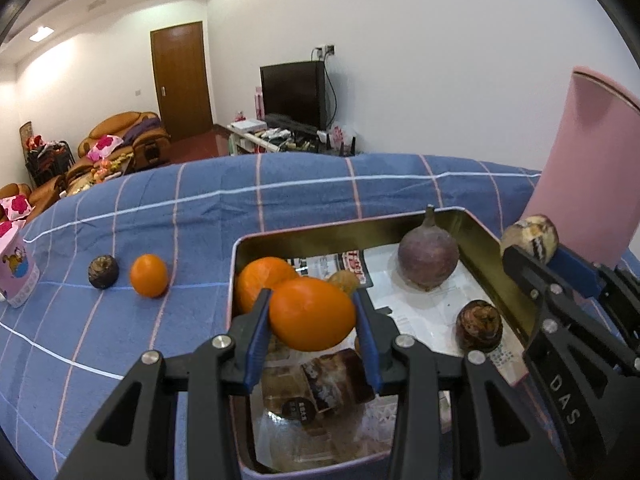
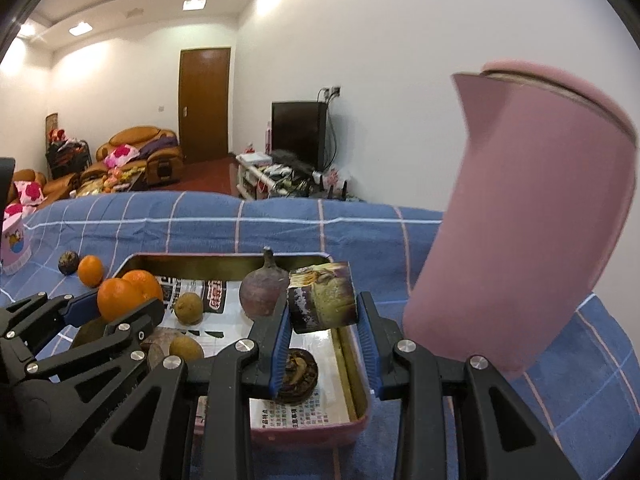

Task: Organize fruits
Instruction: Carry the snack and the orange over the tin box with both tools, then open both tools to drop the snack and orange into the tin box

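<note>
My left gripper [image 1: 313, 316] is shut on an orange [image 1: 312, 314] and holds it above the left part of a pink metal tin [image 1: 236, 256]. My right gripper [image 2: 322, 320] is shut on a cut piece of sugarcane [image 2: 322, 298] above the tin's right rim [image 2: 352, 372]; it shows in the left wrist view [image 1: 530, 236] too. In the tin lie another orange [image 1: 260, 276], a purple round fruit with a stem [image 1: 428, 260], a dark water chestnut [image 1: 479, 326] and small brown fruits [image 2: 189, 308]. On the cloth left of the tin lie an orange [image 1: 149, 275] and a dark chestnut [image 1: 103, 272].
The tin stands on a blue checked cloth [image 1: 160, 208]. The tin's pink lid [image 2: 528, 220] stands upright to the right of the tin. A pink cartoon cup [image 1: 16, 272] stands at the far left. Packaged snacks [image 1: 320, 384] lie in the tin's near part.
</note>
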